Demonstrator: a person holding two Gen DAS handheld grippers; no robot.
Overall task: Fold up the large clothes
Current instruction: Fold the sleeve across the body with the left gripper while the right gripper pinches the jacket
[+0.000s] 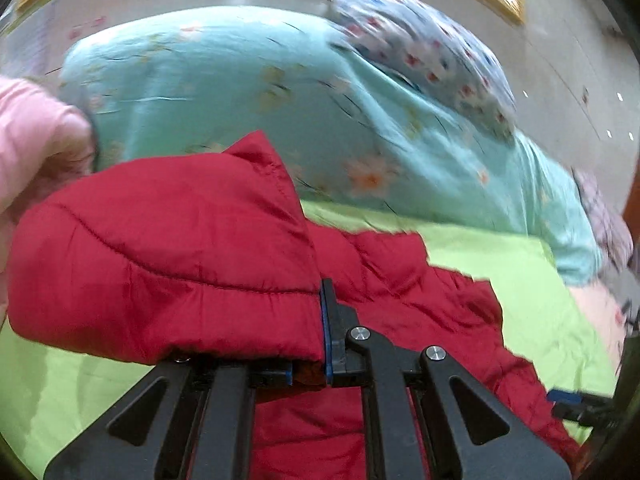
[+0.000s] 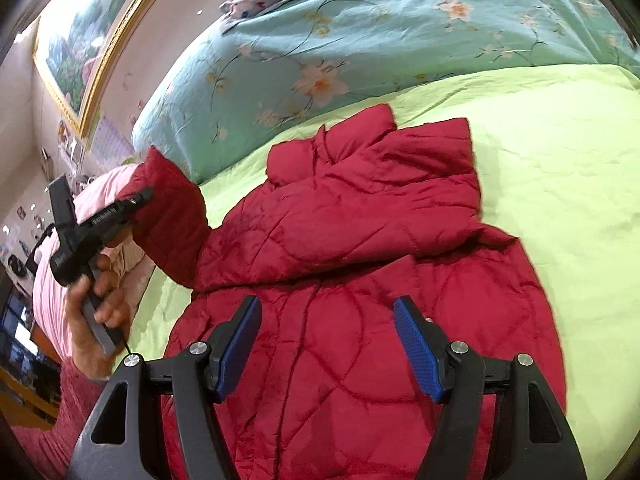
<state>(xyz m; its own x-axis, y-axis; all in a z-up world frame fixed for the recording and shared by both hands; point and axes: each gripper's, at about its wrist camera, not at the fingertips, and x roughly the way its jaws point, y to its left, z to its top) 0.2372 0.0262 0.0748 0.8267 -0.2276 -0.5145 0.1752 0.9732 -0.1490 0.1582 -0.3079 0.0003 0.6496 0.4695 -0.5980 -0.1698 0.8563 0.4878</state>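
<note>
my left gripper (image 1: 312, 364) clamps red jacket (image 2: 360, 240) sleeve, lifted | my right gripper (image 2: 328, 344) wide, empty | folding barely begun

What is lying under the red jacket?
The red jacket lies on a light green bedsheet, seen around it. Whatever lies beneath its body is covered. One sleeve is lifted, gripped by the left gripper.

In the left wrist view the floral quilt (image 1: 248, 92) and patterned pillow (image 1: 420, 52) are smeared by motion blur, and the red jacket (image 1: 168, 248) sleeve covers one finger of the left gripper (image 1: 310, 368) and the green bedsheet (image 1: 520, 280) behind it. The right gripper (image 1: 576, 402) shows only as a sliver cut off at that view's right edge. In the right wrist view the jacket's near hem runs out of the bottom, and the small items on the far wall (image 2: 24, 216) are perhaps photos, too tiny to tell.
</note>
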